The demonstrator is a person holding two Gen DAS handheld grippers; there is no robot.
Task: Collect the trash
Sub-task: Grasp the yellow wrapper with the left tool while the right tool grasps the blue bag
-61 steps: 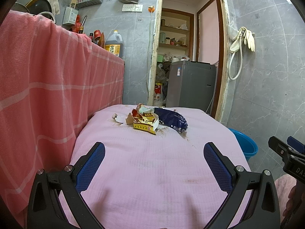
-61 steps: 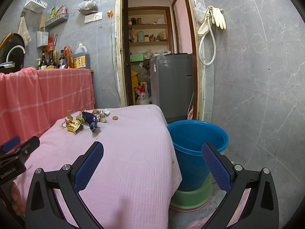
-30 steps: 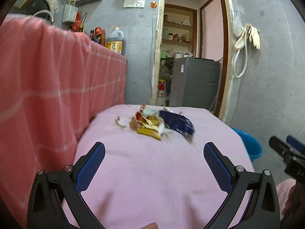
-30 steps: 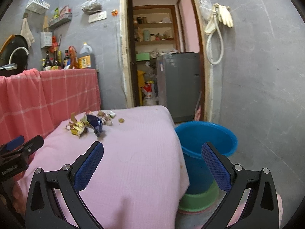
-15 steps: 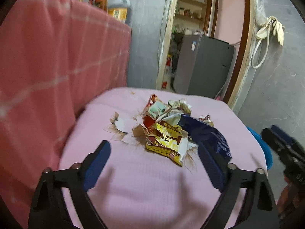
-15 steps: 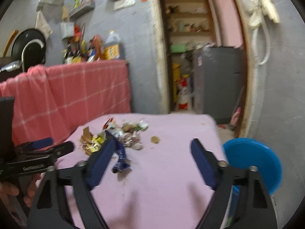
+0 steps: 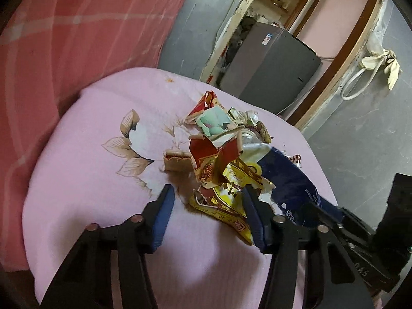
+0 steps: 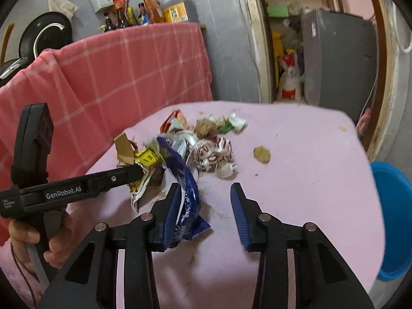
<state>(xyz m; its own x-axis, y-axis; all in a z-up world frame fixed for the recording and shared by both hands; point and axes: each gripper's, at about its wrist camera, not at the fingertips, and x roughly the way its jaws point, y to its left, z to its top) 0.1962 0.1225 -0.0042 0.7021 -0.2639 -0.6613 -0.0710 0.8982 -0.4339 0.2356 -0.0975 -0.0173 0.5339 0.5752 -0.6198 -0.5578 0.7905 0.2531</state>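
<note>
A pile of wrappers lies on the pink cloth-covered table (image 7: 90, 180). A yellow and red snack wrapper (image 7: 221, 195) lies between the fingers of my left gripper (image 7: 206, 206), which is open and partly closed around it. A dark blue bag (image 8: 185, 193) lies beside it; it also shows in the left wrist view (image 7: 293, 188). My right gripper (image 8: 203, 206) is open, its left finger against the blue bag. Red-and-white crumpled wrappers (image 8: 213, 157) and a brown scrap (image 8: 262, 154) lie beyond.
A blue bucket (image 8: 394, 219) stands on the floor at the table's right edge. A red checked cloth (image 8: 116, 77) covers a counter at the left, with bottles (image 8: 144, 13) on top. A grey appliance (image 8: 337, 56) stands in the doorway behind.
Both grippers moved forward and down to the trash pile. Both have narrowed their jaws. The left now straddles the yellow wrapper; the right has reached the blue bag.
</note>
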